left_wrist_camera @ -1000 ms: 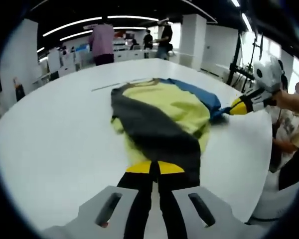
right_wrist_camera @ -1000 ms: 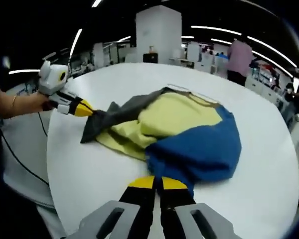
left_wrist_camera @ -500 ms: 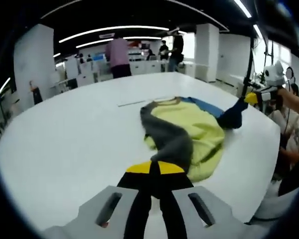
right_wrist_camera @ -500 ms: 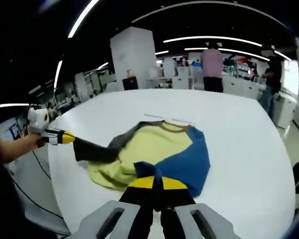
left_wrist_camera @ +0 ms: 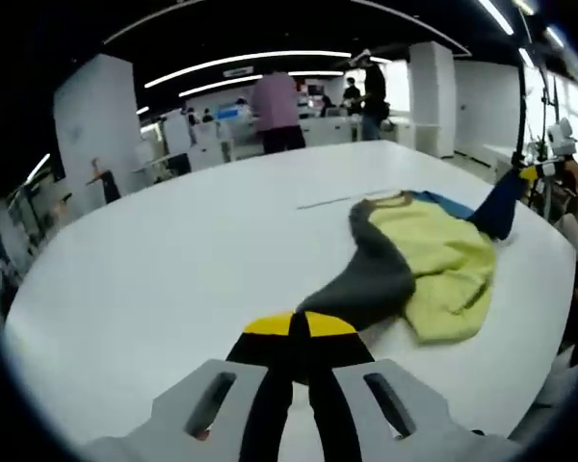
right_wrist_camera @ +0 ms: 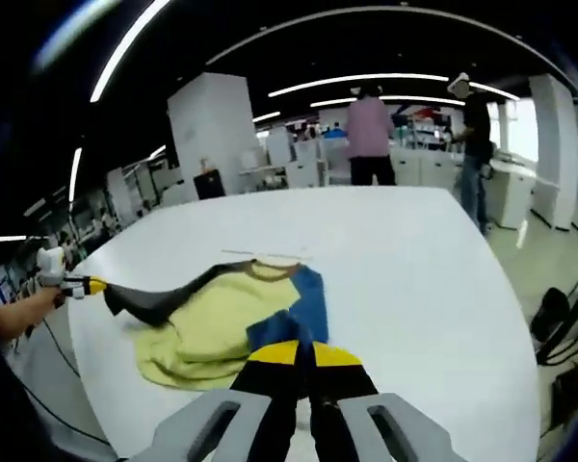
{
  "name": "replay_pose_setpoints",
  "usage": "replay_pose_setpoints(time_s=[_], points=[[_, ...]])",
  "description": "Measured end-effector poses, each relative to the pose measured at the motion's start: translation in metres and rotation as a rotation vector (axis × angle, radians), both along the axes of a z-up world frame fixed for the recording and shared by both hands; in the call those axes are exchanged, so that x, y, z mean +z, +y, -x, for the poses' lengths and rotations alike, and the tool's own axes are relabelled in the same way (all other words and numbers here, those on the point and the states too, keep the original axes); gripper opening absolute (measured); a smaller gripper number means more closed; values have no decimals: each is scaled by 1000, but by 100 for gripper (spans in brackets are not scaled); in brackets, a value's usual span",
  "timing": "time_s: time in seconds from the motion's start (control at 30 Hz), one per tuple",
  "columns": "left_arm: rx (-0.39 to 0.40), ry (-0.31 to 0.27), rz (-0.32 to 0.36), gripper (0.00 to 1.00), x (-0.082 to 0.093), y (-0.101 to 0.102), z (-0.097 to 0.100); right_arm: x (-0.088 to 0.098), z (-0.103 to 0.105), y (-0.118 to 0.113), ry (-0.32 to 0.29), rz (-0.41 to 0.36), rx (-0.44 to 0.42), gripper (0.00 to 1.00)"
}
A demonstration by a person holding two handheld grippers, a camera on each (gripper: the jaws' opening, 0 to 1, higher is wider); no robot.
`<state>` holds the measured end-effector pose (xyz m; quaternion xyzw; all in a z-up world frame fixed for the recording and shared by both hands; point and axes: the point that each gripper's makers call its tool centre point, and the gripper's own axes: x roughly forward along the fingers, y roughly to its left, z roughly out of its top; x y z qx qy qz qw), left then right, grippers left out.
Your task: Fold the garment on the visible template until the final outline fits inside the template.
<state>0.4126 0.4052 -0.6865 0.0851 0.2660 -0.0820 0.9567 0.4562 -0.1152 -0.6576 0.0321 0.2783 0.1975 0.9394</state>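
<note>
Left gripper view: yellow-tipped left gripper (left_wrist_camera: 300, 325) with jaws together, clamped on the grey sleeve (left_wrist_camera: 366, 284) of a yellow, grey and blue soft fabric garment (left_wrist_camera: 433, 255), bunched on the round white table (left_wrist_camera: 173, 260) just ahead. Beyond it, right gripper (left_wrist_camera: 538, 170) lifting the blue sleeve (left_wrist_camera: 497, 204) off the tabletop. Right gripper view: jaws closed on that blue cloth (right_wrist_camera: 291, 320) at the tips; garment body spread just ahead, grey sleeve stretched toward the far gripper (right_wrist_camera: 89, 285). People (right_wrist_camera: 370, 130) standing past the table.
</note>
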Motion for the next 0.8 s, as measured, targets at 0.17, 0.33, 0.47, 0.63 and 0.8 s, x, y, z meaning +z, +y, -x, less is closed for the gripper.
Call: replay_pose_setpoints(time_s=[0.17,0.33,0.47,0.63,0.8], points=[[62,7,-4,0,-3,27,-13,-8,-8,-26,31,-34,-86,0],[82,41,-85,0,-16,49,-26,-25,-12,-52,72,-16,-163,0],[77,82,-134,0,-30,61,-36,-32,-17,-68,95,-60,-219,0],[87,114,-153,0,-42,69,-44,-43,-18,-91,119,-48,-290,0],[91,136,-162,0,-50,78,-49,-55,-18,-114,146,-55,-356,0]])
